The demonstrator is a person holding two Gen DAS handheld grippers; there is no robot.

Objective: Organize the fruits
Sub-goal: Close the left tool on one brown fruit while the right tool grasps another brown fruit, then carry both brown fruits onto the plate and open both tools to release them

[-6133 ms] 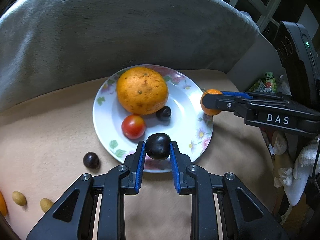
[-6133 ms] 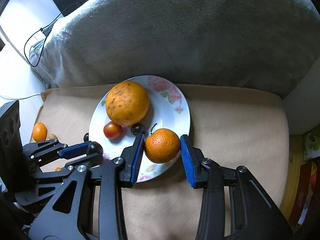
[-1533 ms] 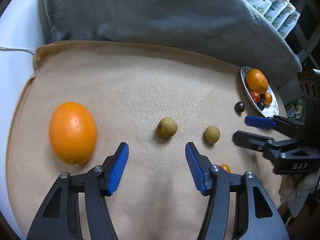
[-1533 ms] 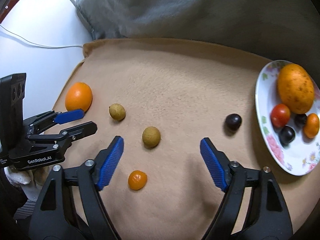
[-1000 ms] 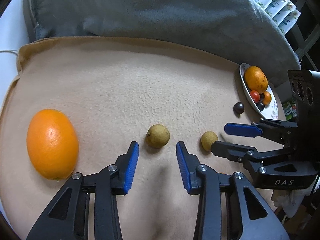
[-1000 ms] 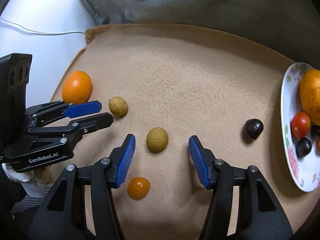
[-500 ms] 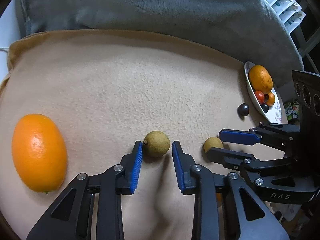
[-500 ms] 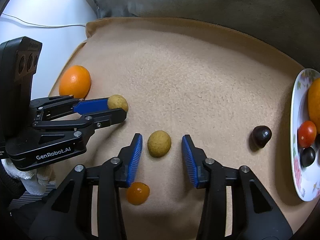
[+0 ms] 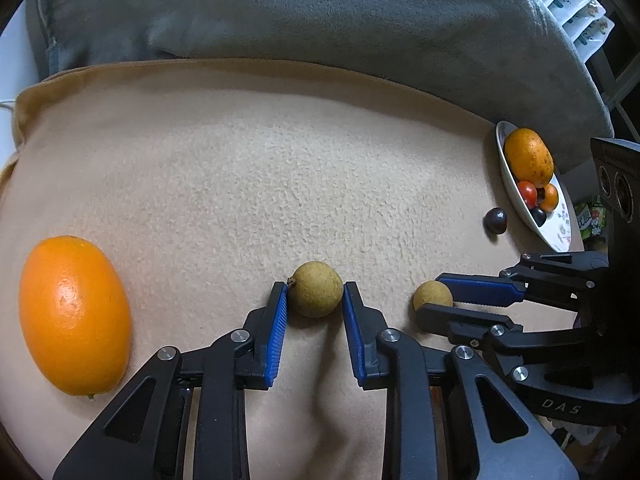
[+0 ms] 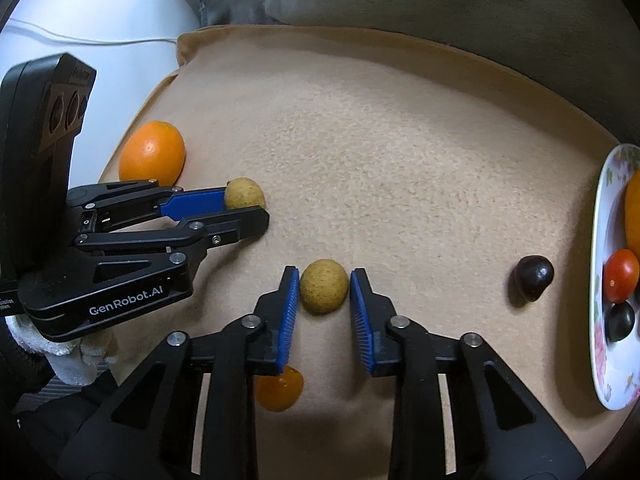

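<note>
I've just been closing both sets of jaws, and each now sits around its own small brown fruit on the tan blanket [image 9: 280, 168]. At the lower middle of the left wrist view, my left gripper [image 9: 315, 294] has its blue pads against the sides of the left brown fruit [image 9: 315, 289]; in the right wrist view, my right gripper [image 10: 324, 288] is pinched nearly shut on the right brown fruit [image 10: 324, 286], pads touching or a hair off. Neither fruit looks lifted yet. A second ago both fruits lay free ahead of wide jaws, so I judge both grasps about made. The plate [image 9: 554, 236] waits at the right edge, with a dark fruit [image 9: 495, 220] just beside it and a big orange [image 9: 74, 314] far left.
</note>
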